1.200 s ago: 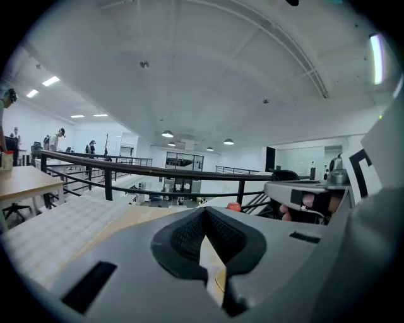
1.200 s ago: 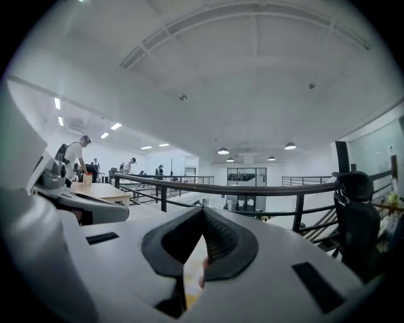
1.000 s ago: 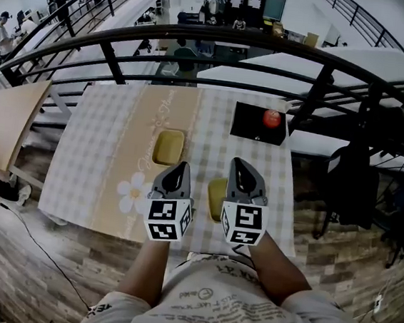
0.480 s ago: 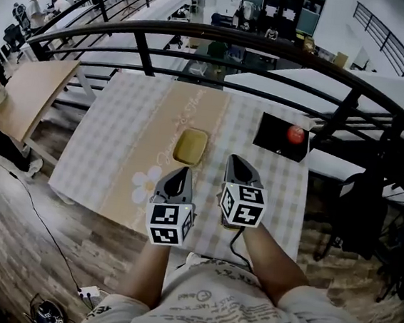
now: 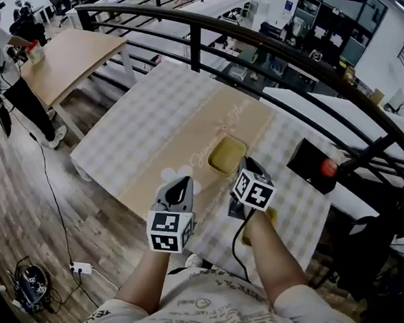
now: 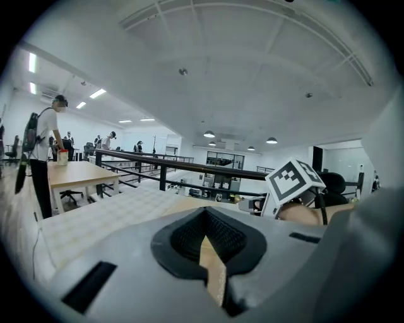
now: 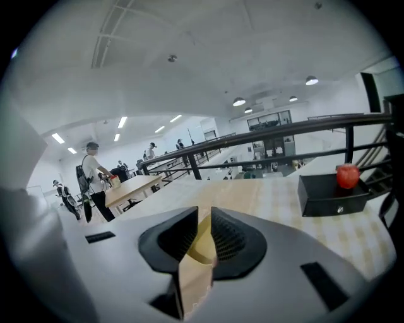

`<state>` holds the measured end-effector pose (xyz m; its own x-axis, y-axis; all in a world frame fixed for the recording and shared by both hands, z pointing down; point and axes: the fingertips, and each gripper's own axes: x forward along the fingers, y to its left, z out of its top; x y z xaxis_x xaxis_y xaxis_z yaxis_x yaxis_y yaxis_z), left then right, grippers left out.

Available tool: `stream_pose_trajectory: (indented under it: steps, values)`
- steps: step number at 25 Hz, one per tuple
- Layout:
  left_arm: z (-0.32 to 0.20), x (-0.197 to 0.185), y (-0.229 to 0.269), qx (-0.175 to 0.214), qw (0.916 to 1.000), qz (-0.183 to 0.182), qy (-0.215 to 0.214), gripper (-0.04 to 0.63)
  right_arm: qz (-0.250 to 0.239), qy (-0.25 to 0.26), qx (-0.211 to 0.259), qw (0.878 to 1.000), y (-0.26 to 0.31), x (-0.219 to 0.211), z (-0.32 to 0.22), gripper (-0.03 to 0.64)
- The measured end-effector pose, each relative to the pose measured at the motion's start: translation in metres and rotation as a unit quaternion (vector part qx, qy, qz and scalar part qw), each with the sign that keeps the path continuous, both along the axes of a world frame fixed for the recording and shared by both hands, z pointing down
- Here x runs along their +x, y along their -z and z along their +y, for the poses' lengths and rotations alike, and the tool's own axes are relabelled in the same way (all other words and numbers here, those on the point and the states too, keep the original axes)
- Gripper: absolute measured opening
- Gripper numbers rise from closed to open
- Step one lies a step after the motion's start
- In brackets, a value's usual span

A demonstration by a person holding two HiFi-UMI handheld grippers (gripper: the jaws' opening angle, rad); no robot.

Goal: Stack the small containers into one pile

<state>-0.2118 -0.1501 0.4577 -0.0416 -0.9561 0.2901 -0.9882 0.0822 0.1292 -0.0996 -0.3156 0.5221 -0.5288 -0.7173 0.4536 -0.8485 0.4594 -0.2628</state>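
Observation:
Two small olive-yellow containers are on the checked tablecloth (image 5: 157, 109). One container (image 5: 227, 155) lies on the tan middle strip, just left of my right gripper's tip. The other container (image 5: 258, 226) sits near the table's front edge, half hidden by my right forearm. My right gripper (image 5: 248, 164) hovers over the cloth. Its jaws (image 7: 201, 217) are opening with a narrow gap, and nothing is pressed between the pads; a yellow sliver shows through the gap. My left gripper (image 5: 180, 183) hangs over the front edge, jaws (image 6: 203, 234) shut and empty.
A black box (image 5: 309, 163) with a red apple (image 5: 328, 167) on it stands at the table's right side. A dark railing (image 5: 271, 46) runs behind the table. A wooden table (image 5: 62, 56) with people beside it is at the far left.
The view has swung, so the table now lies aslant. My right gripper has moved forward past the near container, up beside the far one. The left gripper stays near the front edge.

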Motion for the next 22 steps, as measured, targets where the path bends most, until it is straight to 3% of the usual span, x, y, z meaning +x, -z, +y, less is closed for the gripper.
stream_pose_trajectory:
  steps: [2, 7, 14, 22]
  values:
    - [0.003, -0.011, -0.007, -0.004, 0.9999, 0.006, 0.012, 0.005, 0.007, -0.004, -0.037, 0.999, -0.023, -0.006, -0.010, 0.093]
    - [0.006, -0.027, -0.027, -0.019, 0.9990, 0.031, 0.025, 0.005, 0.046, -0.041, -0.113, 0.992, -0.084, -0.012, -0.032, 0.100]
    - [0.004, -0.040, -0.059, -0.041, 0.9974, 0.054, 0.026, 0.005, 0.060, -0.082, -0.230, 0.968, -0.154, -0.019, -0.059, 0.118]
    - [0.003, -0.060, -0.077, -0.058, 0.9960, 0.059, 0.032, 0.005, 0.094, -0.084, -0.306, 0.944, -0.197, -0.026, -0.074, 0.120]
